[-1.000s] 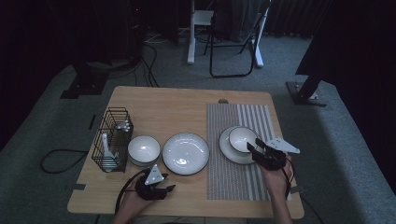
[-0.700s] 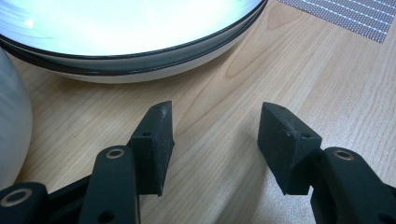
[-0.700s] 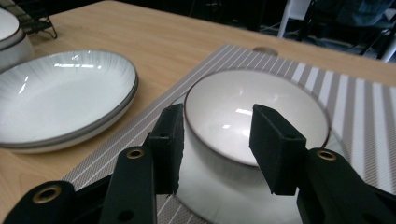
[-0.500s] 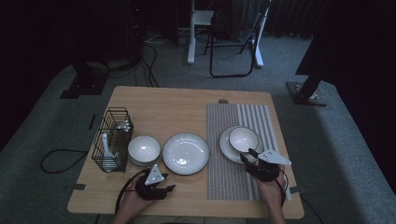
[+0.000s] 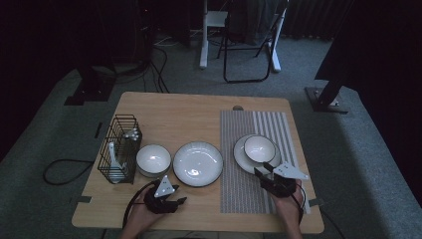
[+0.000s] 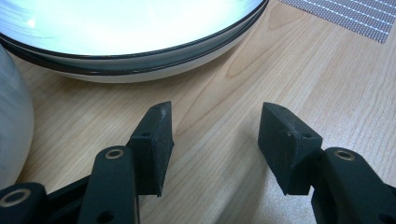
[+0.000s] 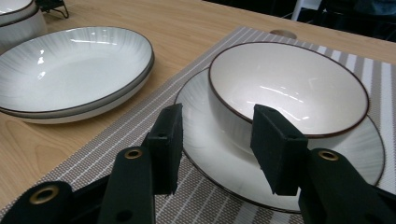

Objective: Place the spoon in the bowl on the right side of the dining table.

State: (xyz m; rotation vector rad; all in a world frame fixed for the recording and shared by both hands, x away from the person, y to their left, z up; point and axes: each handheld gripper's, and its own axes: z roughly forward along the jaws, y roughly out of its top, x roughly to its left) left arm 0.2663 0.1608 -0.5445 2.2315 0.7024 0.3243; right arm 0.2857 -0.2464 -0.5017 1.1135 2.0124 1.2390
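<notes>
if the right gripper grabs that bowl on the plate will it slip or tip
The bowl looks glazed and glossy, so its rim may slip between the fingers. It looks rigid and probably breakable. Resting loose on the plate, it may slide if nudged.

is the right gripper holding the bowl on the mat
No, the right gripper has its jaws open just short of the bowl, which sits untouched on its plate.
</notes>
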